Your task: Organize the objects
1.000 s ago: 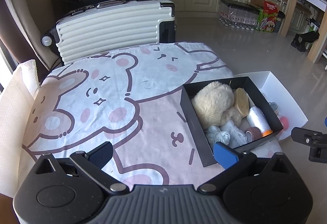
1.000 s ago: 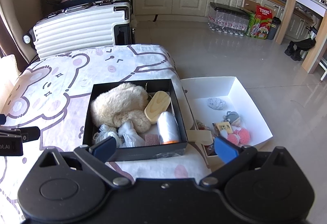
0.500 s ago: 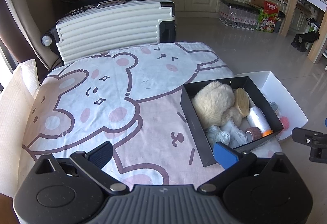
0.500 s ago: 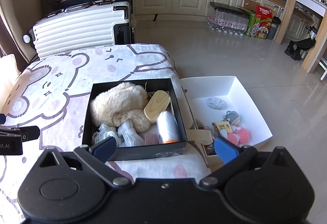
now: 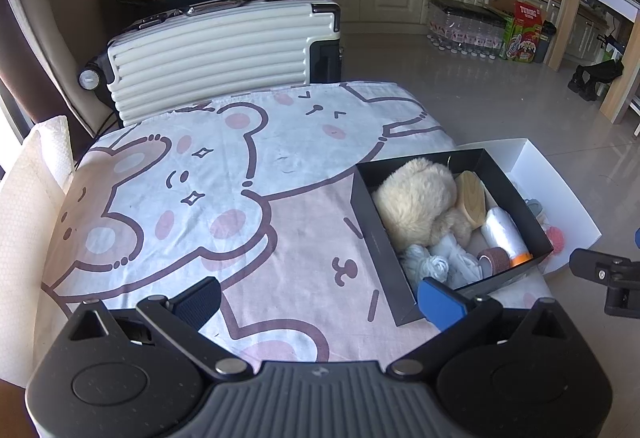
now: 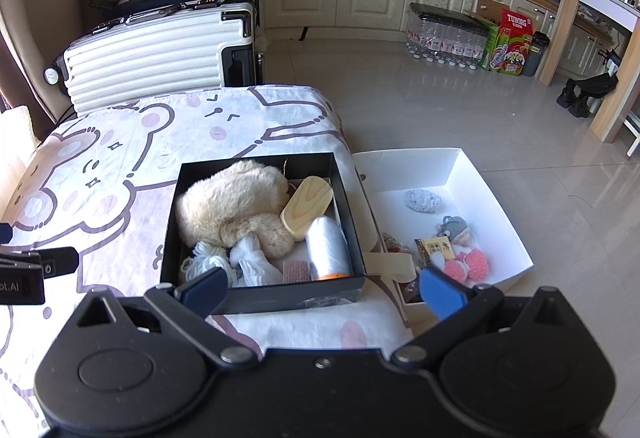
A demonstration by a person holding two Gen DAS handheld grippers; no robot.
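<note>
Right wrist: wooden brush (image 6: 307,207) diagonal in black box (image 6: 264,298).

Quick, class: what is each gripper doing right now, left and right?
Left gripper: open, holding nothing, above the bear-print cloth.
Right gripper: open, holding nothing, near the black box.
</note>
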